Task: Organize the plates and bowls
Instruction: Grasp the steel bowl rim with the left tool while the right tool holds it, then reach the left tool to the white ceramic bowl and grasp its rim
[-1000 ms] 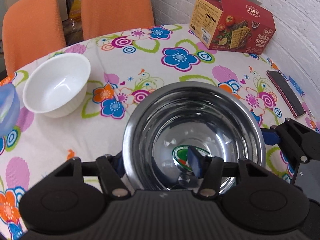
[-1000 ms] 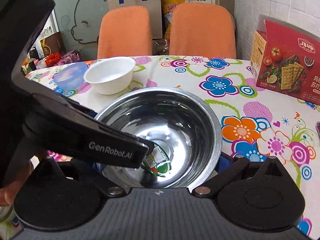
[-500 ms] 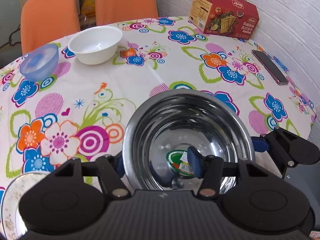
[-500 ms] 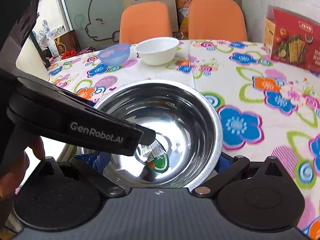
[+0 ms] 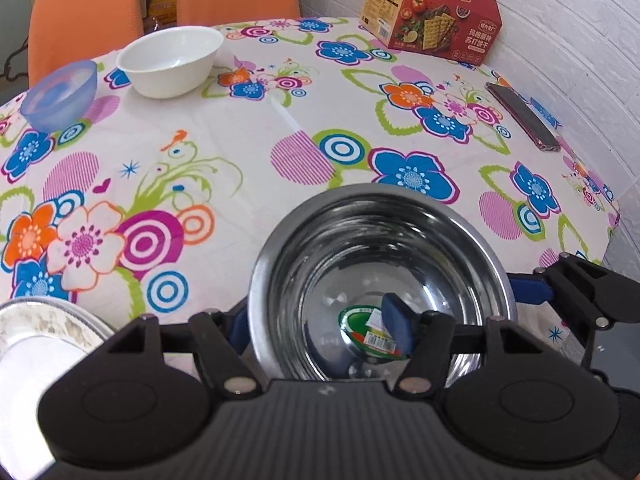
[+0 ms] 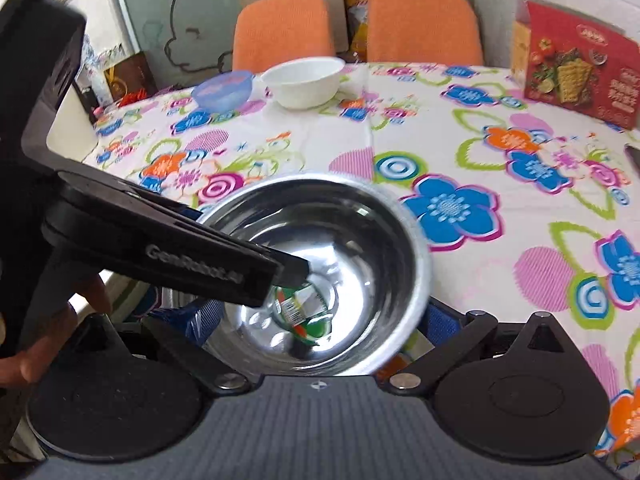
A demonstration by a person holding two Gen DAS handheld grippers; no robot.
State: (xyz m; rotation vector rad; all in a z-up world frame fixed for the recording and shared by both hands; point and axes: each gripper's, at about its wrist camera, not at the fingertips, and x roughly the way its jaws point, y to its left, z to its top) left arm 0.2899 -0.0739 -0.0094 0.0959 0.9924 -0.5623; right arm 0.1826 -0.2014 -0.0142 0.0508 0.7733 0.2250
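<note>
A steel bowl (image 5: pixel 440 240) (image 6: pixel 372 236) with a green label on its bottom hangs just above the near part of the flowered table (image 5: pixel 240 140). My left gripper (image 5: pixel 316 320) is shut on its rim, with one finger inside the bowl and one outside the left wall. My right gripper (image 6: pixel 320 316) holds the same bowl, a blue pad (image 6: pixel 440 316) pressed on each side of the outer wall. A white bowl (image 5: pixel 170 60) (image 6: pixel 304 80) and a translucent blue bowl (image 5: pixel 60 96) (image 6: pixel 224 90) stand at the far left. A patterned plate (image 5: pixel 40 320) lies at the near left edge.
A red cracker box (image 5: pixel 432 20) (image 6: pixel 576 68) stands at the far right by the brick wall. A phone (image 5: pixel 522 120) lies near the right edge. Two orange chairs (image 5: pixel 86 16) (image 6: pixel 282 32) stand behind the table. A person's hand (image 6: pixel 40 340) holds the left gripper.
Both grippers have carried the steel bowl back toward the near edge, away from the white bowl. The blue bowl and the plate have come into the left wrist view.
</note>
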